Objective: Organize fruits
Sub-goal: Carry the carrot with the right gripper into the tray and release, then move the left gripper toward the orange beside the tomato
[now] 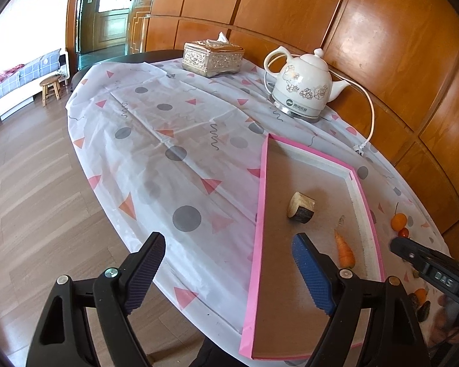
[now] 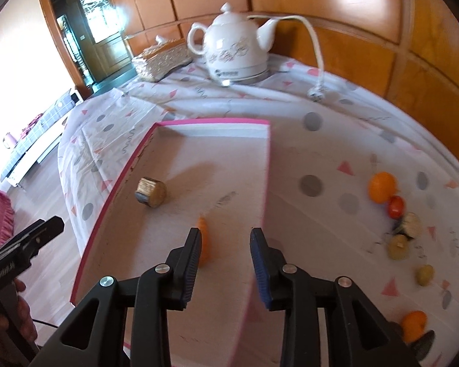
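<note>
The left gripper [image 1: 229, 272] hung wide open, holding nothing, over the near left rim of the pink-edged tray [image 1: 261, 189], with a broad stretch of bare patterned tablecloth [image 1: 168, 140] ahead of it. The right gripper [image 2: 226, 263] stood open too, narrower and empty, straddling the tray's right wall. Inside the tray lay the carrot [image 2: 203, 241], just beside that gripper's left finger, and a wood slice [image 2: 151, 195] well apart near the left wall; the rest of the tray floor was free. To the right of the tray, on the cloth, sat an orange [image 2: 382, 187] touching a tomato [image 2: 396, 207], with more small pieces beyond, blurred. A kettle [image 1: 303, 87] and tissue box [image 1: 212, 58] lined the far table edge.
</note>
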### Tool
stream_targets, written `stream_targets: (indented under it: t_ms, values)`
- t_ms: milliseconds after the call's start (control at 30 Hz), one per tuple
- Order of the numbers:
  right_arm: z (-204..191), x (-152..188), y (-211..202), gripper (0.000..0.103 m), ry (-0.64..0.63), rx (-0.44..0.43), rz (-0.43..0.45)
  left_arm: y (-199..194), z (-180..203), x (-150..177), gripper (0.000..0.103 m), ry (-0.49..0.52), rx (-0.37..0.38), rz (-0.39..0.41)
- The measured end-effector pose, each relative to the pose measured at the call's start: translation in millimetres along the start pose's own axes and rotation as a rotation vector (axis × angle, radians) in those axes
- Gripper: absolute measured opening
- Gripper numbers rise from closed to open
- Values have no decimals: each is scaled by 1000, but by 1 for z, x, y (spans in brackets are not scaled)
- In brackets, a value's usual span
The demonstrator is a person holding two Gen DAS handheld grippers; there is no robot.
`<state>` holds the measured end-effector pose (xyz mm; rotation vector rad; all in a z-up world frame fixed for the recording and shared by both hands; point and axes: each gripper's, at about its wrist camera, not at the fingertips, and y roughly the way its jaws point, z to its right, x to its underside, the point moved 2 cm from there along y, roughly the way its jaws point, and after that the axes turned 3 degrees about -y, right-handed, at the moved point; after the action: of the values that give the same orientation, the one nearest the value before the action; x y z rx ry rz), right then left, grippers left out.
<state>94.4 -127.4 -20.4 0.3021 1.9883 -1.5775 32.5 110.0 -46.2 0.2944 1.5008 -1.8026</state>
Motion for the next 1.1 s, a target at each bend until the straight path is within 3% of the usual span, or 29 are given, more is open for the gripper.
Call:
stream_targets:
  t_ms: [167,400,967,1100]
  values:
    - [28,15,-28,34,10,61,23,-1,3,0,85,6,4,-1]
    - [109,49,-75,34,146,192,34,2,11,3,85,31,10,-12]
    - [303,170,-172,38,550,631,-23,6,40,7,85,109,63,-48]
    - [340,200,-186,38,750,689,-24,6,56,7,85,156,72,-55]
